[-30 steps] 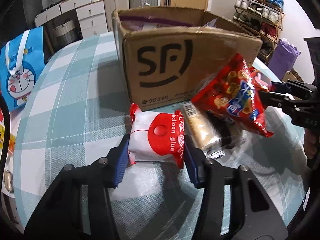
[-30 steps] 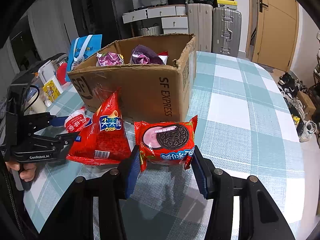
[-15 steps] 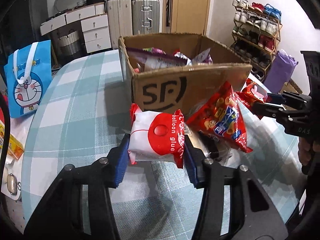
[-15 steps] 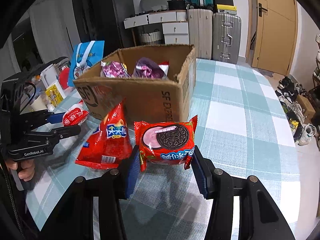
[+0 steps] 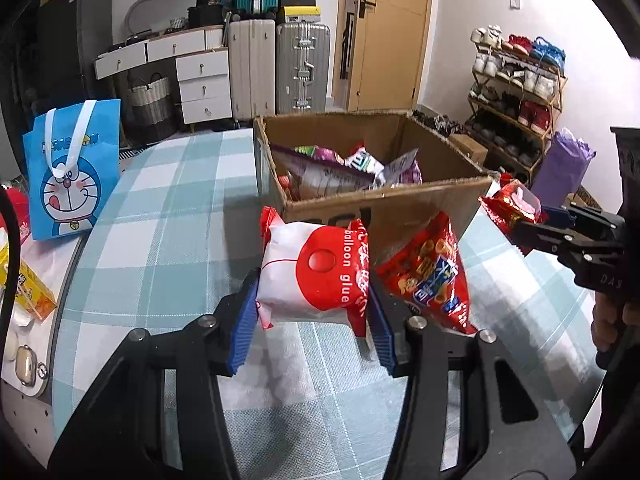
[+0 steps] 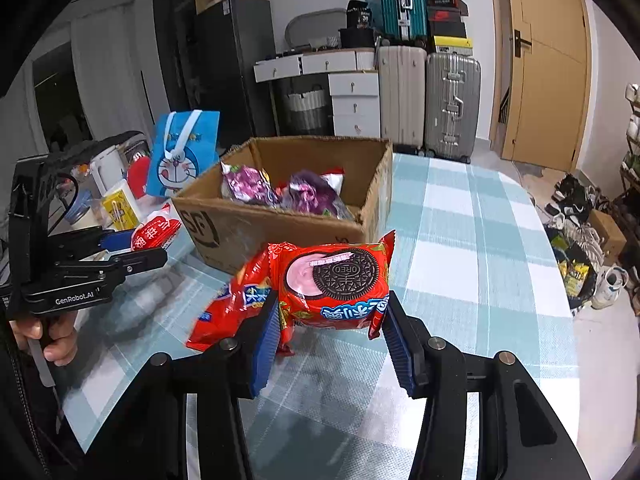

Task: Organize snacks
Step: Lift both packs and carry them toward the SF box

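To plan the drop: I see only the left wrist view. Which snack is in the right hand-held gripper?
Observer: A red Oreo pack, its cookie picture toward the camera, clamped between the blue pads of the right hand-held gripper.
Operator: How does my white-and-red pack look from there?
Observer: Its red-printed end sticks out past the fingertips of the left hand-held gripper.
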`<state>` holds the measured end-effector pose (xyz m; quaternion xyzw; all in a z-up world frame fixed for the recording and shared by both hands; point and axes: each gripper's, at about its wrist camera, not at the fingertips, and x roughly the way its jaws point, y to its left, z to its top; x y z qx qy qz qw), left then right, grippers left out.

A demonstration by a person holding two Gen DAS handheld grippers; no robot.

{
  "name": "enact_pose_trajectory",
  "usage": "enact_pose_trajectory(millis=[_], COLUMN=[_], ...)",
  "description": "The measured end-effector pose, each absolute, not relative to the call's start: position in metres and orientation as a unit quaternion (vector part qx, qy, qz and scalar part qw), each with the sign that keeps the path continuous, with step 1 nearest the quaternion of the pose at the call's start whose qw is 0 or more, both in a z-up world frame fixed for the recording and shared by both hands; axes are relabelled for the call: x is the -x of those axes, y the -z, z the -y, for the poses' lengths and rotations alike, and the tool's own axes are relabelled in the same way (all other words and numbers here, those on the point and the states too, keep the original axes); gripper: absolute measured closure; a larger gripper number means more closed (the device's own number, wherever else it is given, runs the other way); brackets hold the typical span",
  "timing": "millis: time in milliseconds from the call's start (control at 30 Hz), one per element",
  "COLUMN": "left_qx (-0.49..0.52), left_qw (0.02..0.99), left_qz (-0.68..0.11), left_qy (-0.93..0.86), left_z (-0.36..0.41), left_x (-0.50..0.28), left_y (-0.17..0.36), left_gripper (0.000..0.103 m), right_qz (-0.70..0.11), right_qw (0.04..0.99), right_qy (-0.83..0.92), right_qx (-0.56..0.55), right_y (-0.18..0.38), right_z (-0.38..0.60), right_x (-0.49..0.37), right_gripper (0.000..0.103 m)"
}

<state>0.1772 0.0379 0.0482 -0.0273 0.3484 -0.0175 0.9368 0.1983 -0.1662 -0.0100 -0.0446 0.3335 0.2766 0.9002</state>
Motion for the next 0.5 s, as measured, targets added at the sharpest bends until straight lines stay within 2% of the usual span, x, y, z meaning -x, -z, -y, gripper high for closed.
enact_pose_trajectory(millis=[500], left_qx=[0.034], left_qw=[0.948], left_qz=[-0.317], left_qy=[0.012], left_z=[-0.037], left_x=[-0.164], left_y=[-0.072], left_gripper=[0.056], right_qz=[-0.301], right_qw=[0.91], right_qy=[-0.284], right_qx=[0.021], right_y=[-0.01], right_z=[0.17], right_x=[-0.189], right_gripper=[0.053])
